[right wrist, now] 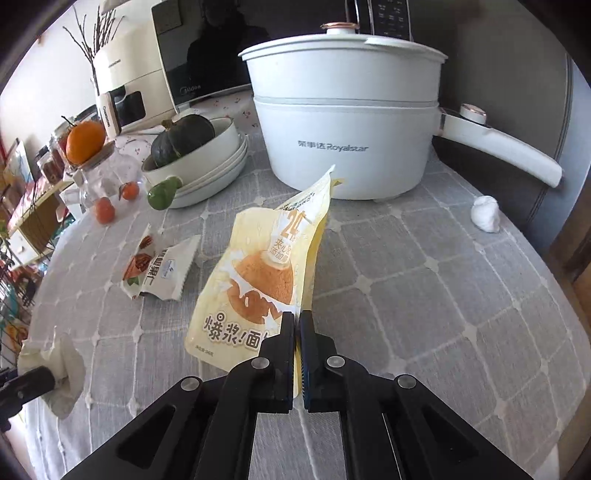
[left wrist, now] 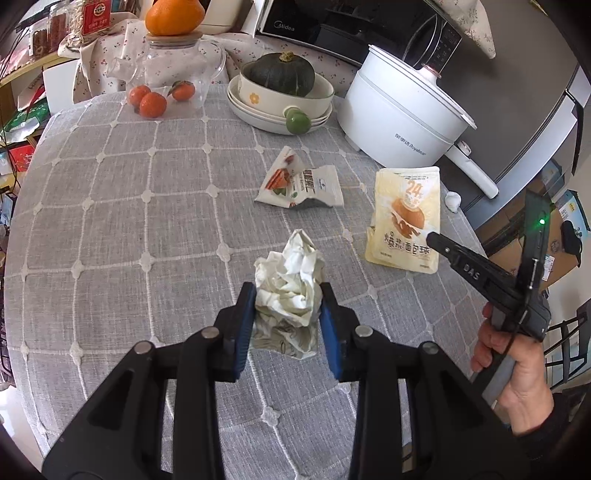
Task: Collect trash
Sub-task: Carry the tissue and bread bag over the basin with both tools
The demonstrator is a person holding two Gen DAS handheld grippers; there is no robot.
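My left gripper point(left wrist: 289, 291) is shut on a crumpled white paper wad point(left wrist: 290, 280) and holds it just above the grey checked tablecloth point(left wrist: 129, 221). The wad also shows in the right wrist view point(right wrist: 55, 365). My right gripper point(right wrist: 297, 317) is shut on the near edge of a yellow bread-snack bag point(right wrist: 258, 280), whose far end tilts up off the cloth. The bag also shows in the left wrist view point(left wrist: 406, 218), with the right gripper point(left wrist: 439, 240) at its right edge. A torn white and orange wrapper point(left wrist: 301, 184) lies flat between them. A small white paper ball point(right wrist: 485, 218) lies at the right.
A white Royalstar electric pot point(right wrist: 351, 118) with a long handle stands at the back right. Stacked bowls with a dark green squash point(left wrist: 280, 74) stand at the back. Small tangerines point(left wrist: 151, 103), a glass jar with an orange on its lid point(left wrist: 173, 18) and a microwave point(right wrist: 199, 55) stand behind.
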